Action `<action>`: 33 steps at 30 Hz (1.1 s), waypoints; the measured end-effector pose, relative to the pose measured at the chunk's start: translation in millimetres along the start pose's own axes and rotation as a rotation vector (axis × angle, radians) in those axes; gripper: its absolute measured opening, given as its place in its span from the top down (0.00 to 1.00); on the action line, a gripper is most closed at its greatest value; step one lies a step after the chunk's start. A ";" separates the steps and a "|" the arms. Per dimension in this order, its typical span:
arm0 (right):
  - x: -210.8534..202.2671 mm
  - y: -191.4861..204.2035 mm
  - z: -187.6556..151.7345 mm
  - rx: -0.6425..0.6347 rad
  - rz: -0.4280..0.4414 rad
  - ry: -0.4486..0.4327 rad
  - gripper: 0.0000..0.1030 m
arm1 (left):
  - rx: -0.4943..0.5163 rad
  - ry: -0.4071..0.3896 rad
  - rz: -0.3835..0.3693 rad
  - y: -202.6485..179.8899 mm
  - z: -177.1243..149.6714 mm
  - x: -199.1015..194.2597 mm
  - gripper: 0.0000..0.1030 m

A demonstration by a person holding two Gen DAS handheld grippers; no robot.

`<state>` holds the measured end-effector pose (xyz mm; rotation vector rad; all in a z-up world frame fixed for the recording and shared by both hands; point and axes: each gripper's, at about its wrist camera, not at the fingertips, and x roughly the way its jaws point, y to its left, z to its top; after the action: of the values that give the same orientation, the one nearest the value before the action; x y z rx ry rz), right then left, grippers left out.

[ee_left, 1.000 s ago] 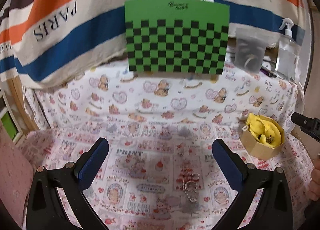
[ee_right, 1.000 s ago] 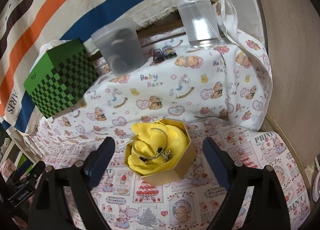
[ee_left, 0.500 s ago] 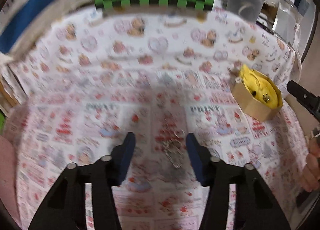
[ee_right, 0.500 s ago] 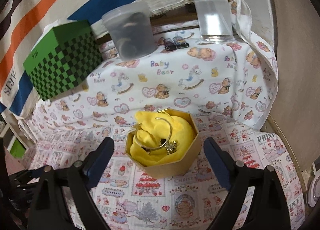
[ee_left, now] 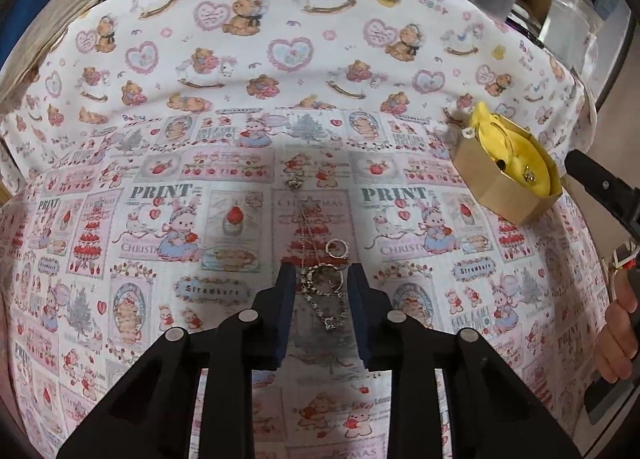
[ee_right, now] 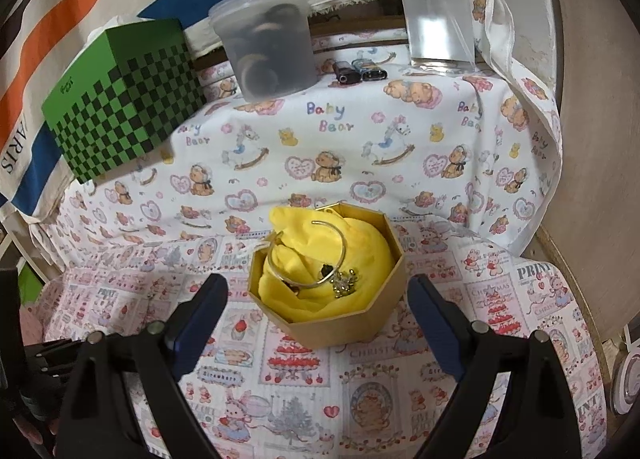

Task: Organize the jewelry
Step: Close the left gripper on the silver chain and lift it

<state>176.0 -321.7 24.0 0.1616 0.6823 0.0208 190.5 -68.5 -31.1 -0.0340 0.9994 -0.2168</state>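
Note:
A thin silver chain, a small ring and a larger hoop lie in a little heap on the printed cloth. My left gripper points down over the heap, and its jaws are closing with the hoop and the chain's lower end between the blue pads. A sliver of cloth still shows beside each pad. To the right stands a hexagonal cardboard box lined with yellow cloth, holding a silver bangle and a small charm. My right gripper stands open just in front of the box.
At the back are a green checkered box, a translucent tub, a clear spray bottle and two small dark items. A wooden wall bounds the right side. A person's hand shows at the right edge.
My left gripper has tipped down and dropped onto the jewelry heap, and its jaws have narrowed from wide open to just outside the hoop. The right gripper has stayed in front of the box.

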 end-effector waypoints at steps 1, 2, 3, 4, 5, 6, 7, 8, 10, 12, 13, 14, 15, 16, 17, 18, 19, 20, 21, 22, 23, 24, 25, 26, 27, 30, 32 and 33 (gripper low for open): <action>0.0 0.3 0.0 -0.001 -0.001 0.001 0.12 | 0.003 0.002 0.000 -0.9 -0.3 0.9 0.77; 0.0 0.4 0.1 0.000 -0.001 0.001 0.12 | 0.006 0.002 0.002 -1.9 -0.6 1.6 0.77; 0.0 0.4 0.2 0.000 -0.001 0.001 0.12 | 0.011 0.000 0.006 -2.9 -0.5 2.2 0.77; 0.3 0.4 0.2 0.000 -0.002 0.002 0.12 | 0.017 -0.005 0.009 -3.2 -0.4 0.9 0.77; 0.6 0.4 0.0 0.000 -0.003 0.004 0.12 | 0.024 -0.017 0.007 -3.9 0.1 0.1 0.77; 1.2 0.5 0.0 -0.001 -0.005 0.006 0.12 | 0.030 -0.026 0.004 -4.9 0.6 -0.5 0.77; 1.5 0.7 -0.1 -0.003 -0.006 0.007 0.12 | 0.033 -0.028 0.002 -5.2 1.1 -0.7 0.77; 1.7 1.0 -0.2 -0.005 -0.008 0.008 0.12 | 0.034 -0.023 0.004 -5.9 1.0 0.3 0.77; 2.3 1.1 -0.4 -0.007 -0.010 0.009 0.12 | 0.039 -0.011 0.003 -5.4 0.7 1.0 0.82; 2.6 0.7 -0.2 -0.008 -0.011 0.010 0.12 | 0.038 -0.005 -0.005 -5.9 0.7 2.5 0.83; 2.9 0.7 -0.2 -0.009 -0.013 0.011 0.12 | 0.038 -0.001 -0.007 -6.4 0.7 4.2 0.83; 3.1 0.7 -0.1 -0.009 -0.015 0.012 0.12 | 0.038 0.003 -0.006 -6.4 0.7 5.4 0.83; 3.5 0.5 -0.1 -0.009 -0.016 0.014 0.12 | 0.039 0.004 -0.003 -6.3 0.8 6.0 0.82; 4.0 0.6 -0.1 -0.009 -0.017 0.015 0.12 | 0.041 0.002 0.003 -6.5 0.7 6.6 0.83; 4.2 0.4 -0.1 -0.007 -0.017 0.017 0.12 | 0.042 0.002 0.010 -6.3 1.1 7.0 0.83; 4.3 0.3 0.0 -0.006 -0.017 0.018 0.12 | 0.040 0.001 0.016 -5.8 1.1 7.3 0.83; 4.1 0.3 0.0 -0.006 -0.017 0.018 0.12 | 0.038 0.001 0.020 -5.7 1.6 7.6 0.83; 4.1 0.5 0.0 -0.006 -0.017 0.018 0.12 | 0.038 0.002 0.020 -5.5 1.9 8.7 0.82; 4.1 0.6 0.1 -0.006 -0.017 0.018 0.12 | 0.036 0.006 0.017 -4.8 2.0 9.6 0.82; 4.1 0.5 0.1 -0.006 -0.018 0.018 0.12 | 0.034 0.009 0.013 -4.5 2.0 11.0 0.82; 4.1 0.5 0.0 -0.006 -0.018 0.018 0.12 | 0.033 0.008 0.013 -4.3 2.0 10.7 0.82; 4.2 0.6 -0.1 -0.006 -0.017 0.018 0.12 | 0.035 0.008 0.014 -4.6 2.1 11.0 0.82; 4.2 0.6 -0.1 -0.006 -0.018 0.018 0.12 | 0.035 0.008 0.017 -4.8 2.5 11.1 0.82; 4.2 0.6 -0.2 -0.005 -0.018 0.018 0.12 | 0.033 0.007 0.019 -5.2 2.5 11.5 0.82; 4.3 0.7 -0.2 -0.005 -0.020 0.019 0.12 | 0.029 0.007 0.023 -4.4 2.6 11.5 0.82; 4.8 0.1 -0.3 -0.002 -0.022 0.023 0.12 | 0.002 0.013 0.039 0.2 2.7 12.6 0.82; 5.0 -0.1 -0.4 -0.002 -0.023 0.023 0.12 | -0.020 0.004 0.020 5.0 3.9 11.1 0.97; 5.0 0.0 -0.5 -0.003 -0.023 0.023 0.12 | -0.029 -0.001 0.010 6.6 4.6 9.9 0.97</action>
<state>179.5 -321.3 20.5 0.1511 0.7070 0.0014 200.6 -64.4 -37.7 -0.0552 1.0018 -0.1929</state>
